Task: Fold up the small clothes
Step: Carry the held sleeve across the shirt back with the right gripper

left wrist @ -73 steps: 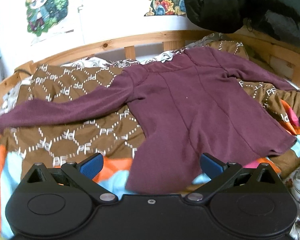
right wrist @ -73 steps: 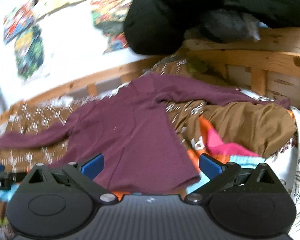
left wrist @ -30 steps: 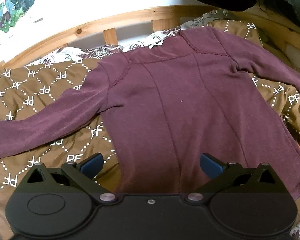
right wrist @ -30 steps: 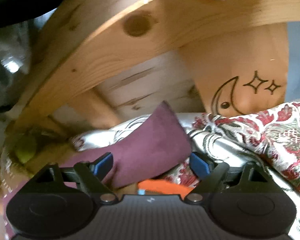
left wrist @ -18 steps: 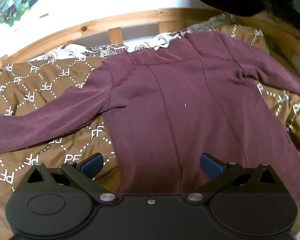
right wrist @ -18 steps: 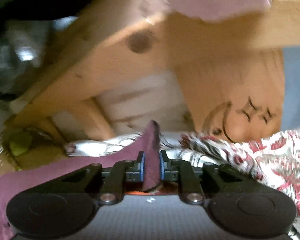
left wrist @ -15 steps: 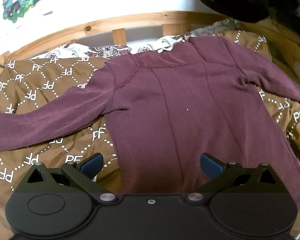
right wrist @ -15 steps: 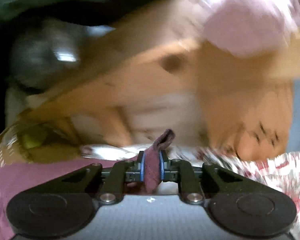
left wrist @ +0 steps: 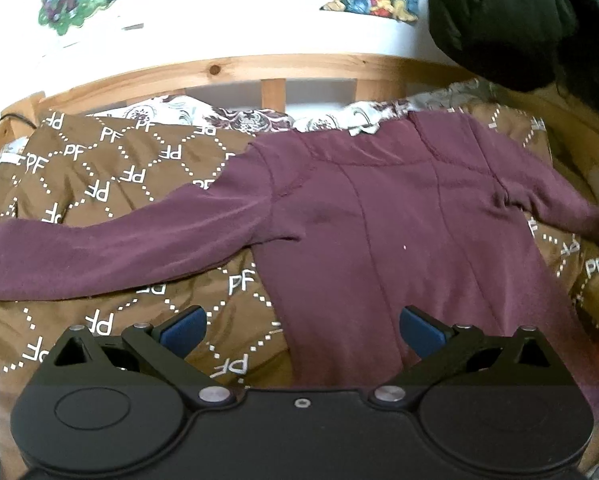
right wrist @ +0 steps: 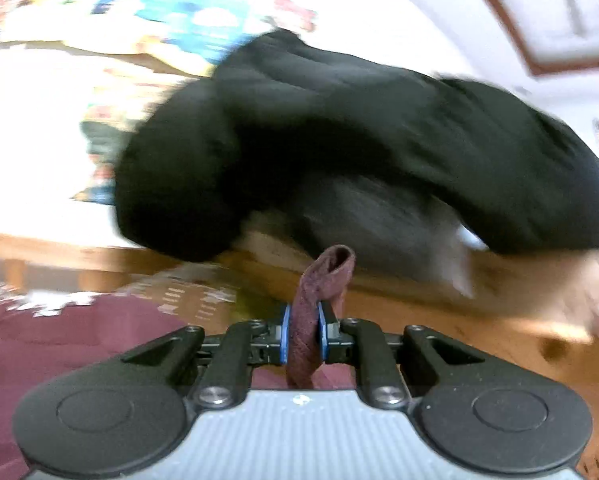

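A maroon long-sleeved top (left wrist: 399,232) lies spread on a brown patterned blanket (left wrist: 111,184), its left sleeve (left wrist: 111,248) stretched out flat to the left. My left gripper (left wrist: 301,326) hovers open over the top's lower hem, nothing between its blue pads. The right sleeve runs off toward the right edge of the left wrist view. In the right wrist view my right gripper (right wrist: 302,334) is shut on the end of that sleeve (right wrist: 319,284), whose cuff pokes up past the pads. The top's body (right wrist: 59,344) shows at the lower left there.
A wooden bed rail (left wrist: 235,72) runs along the far side, with a white wall and posters behind. A bulky black garment (right wrist: 359,148) hangs over the rail at the right, close in front of the right gripper. Flowered bedding (left wrist: 203,114) lies under the blanket.
My right gripper closed on the sleeve end, then lifted and rolled it away from the moon-carved wooden bed end until the black garment filled the view. The left gripper drifted slightly; the top slid right in its view.
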